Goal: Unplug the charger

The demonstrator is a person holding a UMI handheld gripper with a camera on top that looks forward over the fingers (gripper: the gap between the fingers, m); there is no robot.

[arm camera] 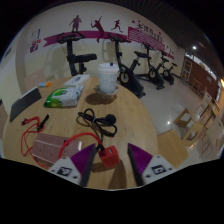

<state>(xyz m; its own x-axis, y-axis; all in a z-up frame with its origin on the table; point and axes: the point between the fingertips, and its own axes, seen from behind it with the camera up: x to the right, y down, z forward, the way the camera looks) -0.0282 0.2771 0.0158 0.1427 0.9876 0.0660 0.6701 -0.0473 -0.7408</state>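
Purple-padded gripper [111,160] open, closing in on a red charger [107,155].

Its fingers stand apart with the small red charger between them, gaps on both sides, resting on the wooden table [140,125]. Just ahead lies a coiled black cable [98,120]; beyond, a white jar [106,82]. This looks like the approach step: next, I judge, close squarely on the charger and pull straight back.
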